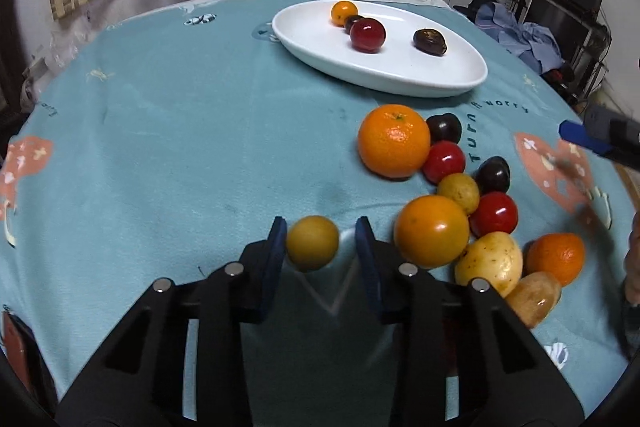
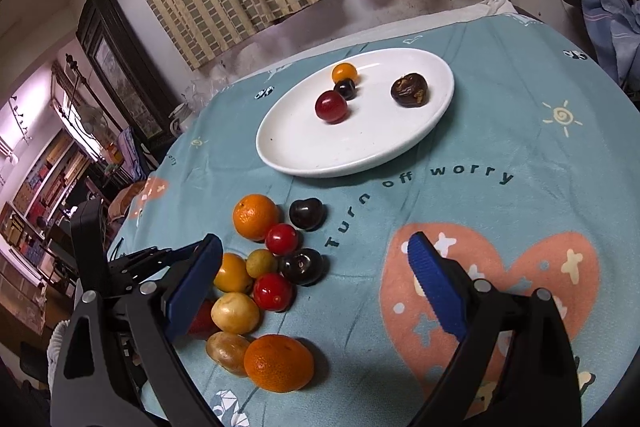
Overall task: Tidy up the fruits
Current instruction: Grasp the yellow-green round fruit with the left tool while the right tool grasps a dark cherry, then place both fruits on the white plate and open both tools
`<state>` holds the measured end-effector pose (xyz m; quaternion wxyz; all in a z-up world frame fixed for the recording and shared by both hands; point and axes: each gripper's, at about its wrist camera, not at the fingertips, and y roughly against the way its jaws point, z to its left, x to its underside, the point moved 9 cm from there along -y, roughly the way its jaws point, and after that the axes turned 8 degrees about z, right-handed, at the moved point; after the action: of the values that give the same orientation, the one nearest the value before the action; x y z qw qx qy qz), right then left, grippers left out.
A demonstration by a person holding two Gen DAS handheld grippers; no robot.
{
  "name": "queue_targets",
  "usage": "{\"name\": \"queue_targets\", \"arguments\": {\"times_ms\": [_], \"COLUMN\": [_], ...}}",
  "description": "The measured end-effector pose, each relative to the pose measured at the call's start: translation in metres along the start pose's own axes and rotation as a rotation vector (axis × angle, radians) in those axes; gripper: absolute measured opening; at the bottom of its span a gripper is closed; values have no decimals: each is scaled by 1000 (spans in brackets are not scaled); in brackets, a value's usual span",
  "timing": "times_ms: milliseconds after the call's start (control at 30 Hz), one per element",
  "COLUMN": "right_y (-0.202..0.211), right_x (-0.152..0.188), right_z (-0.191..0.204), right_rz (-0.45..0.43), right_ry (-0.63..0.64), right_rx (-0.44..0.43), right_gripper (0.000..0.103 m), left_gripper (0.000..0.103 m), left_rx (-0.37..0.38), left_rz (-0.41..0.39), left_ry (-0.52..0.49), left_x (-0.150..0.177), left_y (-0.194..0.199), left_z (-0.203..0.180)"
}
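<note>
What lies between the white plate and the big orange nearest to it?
Only bare blue tablecloth separates the white plate from the big orange; both wrist views show it.

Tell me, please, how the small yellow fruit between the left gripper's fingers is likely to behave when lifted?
The small yellow fruit looks round and smooth, so it could slip or roll from the left gripper. It seems small, so probably light.

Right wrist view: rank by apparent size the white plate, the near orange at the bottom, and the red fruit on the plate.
1. white plate
2. near orange, though nearness to the camera enlarges it
3. red fruit
</note>
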<state>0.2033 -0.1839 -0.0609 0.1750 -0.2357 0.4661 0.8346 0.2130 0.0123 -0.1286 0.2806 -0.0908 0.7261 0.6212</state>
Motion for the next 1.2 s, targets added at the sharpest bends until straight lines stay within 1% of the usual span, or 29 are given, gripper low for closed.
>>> {"name": "queue_targets", "arguments": {"times_ms": [33,67,133,200,233,300,333,367,500,600,700,767,800,833,867,933,1033,1100,1200], "right_y": [-1,-4,-9,-16,-20,-28,-32,-34,-41,-49,-59,-62,-63,-63,-63,-61,-49,-40,-20], "right_x": [0,2,4,8,9,13,15,16,17,18,19,19,19,19,20,19,11,5,-6], "right_z": [0,1,4,9,10,9,8,9,10,7,6,7,7,6,3,-1,-1,0,-1], "right_rz": [3,15,38,77,97,135,151,160,173,192,212,208,206,204,203,194,147,117,57], "right_ry": [4,8,8,-5,-19,-54,-64,-66,-68,-95,-113,-99,-95,-98,-112,-127,-117,-115,-109], "right_rx": [3,-2,-29,-92,-119,-161,-170,-174,-165,-172,-175,-153,-147,-144,-147,-154,-146,-159,-154], "right_gripper": [94,94,93,80,71,66,60,59,58,57,51,45,43,35,32,31,31,31,32], "left_gripper": [34,26,26,26,26,26,26,26,26,26,26,26,26,26,26,26,26,26,26], "left_rx": [6,11,14,6,4,-3,-8,-16,-25,-27,-15,-6,-5,-1,14,43,44,56,89], "left_rz": [-1,-2,-7,-17,-21,-26,-27,-29,-26,-13,-4,-3,-4,-5,-9,-29,-51,-73,-111], "left_ry": [1,1,3,6,8,13,16,16,9,-4,-1,5,5,7,12,22,15,31,67], "left_x": [0,0,1,1,1,1,1,1,1,2,2,2,2,2,2,0,-2,-5,-17], "left_y": [0,0,1,3,4,5,6,7,7,5,3,3,2,2,3,7,11,16,28], "left_z": [0,-1,-1,-1,0,1,2,3,3,0,1,2,2,1,1,-1,-3,-2,1]}}
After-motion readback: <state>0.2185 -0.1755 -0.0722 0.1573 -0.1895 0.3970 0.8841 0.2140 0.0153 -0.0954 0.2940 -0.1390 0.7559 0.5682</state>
